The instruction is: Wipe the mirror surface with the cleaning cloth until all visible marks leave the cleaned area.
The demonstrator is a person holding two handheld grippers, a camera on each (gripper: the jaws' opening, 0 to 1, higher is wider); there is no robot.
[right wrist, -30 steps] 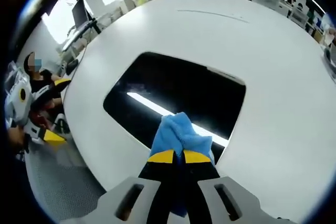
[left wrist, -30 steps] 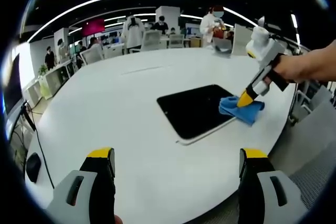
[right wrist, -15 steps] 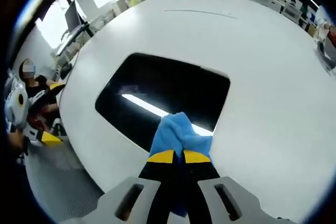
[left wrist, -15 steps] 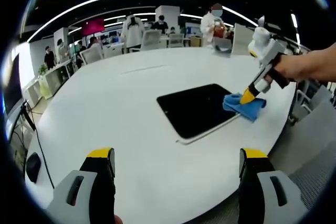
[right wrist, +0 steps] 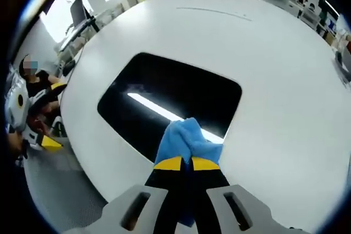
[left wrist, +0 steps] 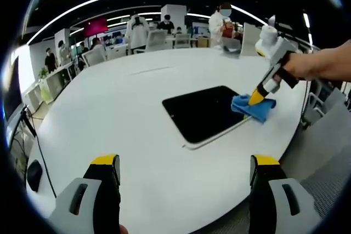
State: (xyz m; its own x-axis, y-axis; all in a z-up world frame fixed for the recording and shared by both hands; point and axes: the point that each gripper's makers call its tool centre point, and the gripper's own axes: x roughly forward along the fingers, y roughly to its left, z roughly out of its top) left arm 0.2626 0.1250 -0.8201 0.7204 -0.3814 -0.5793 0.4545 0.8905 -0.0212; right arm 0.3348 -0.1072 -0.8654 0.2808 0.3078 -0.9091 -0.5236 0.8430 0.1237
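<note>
The right gripper (right wrist: 185,164) pinches the blue cleaning cloth (right wrist: 185,140) at the mirror's (right wrist: 164,108) near edge on the white worktop (right wrist: 274,64). Flat, overlapping strokes toward the faint smudge (right wrist: 133,91) would serve best. The left gripper's (left wrist: 184,176) fingers stand spread, idle.

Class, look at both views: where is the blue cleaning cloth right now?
The blue cleaning cloth is pinched in the right gripper, resting on the dark rectangular mirror's edge on the white round table.
</note>
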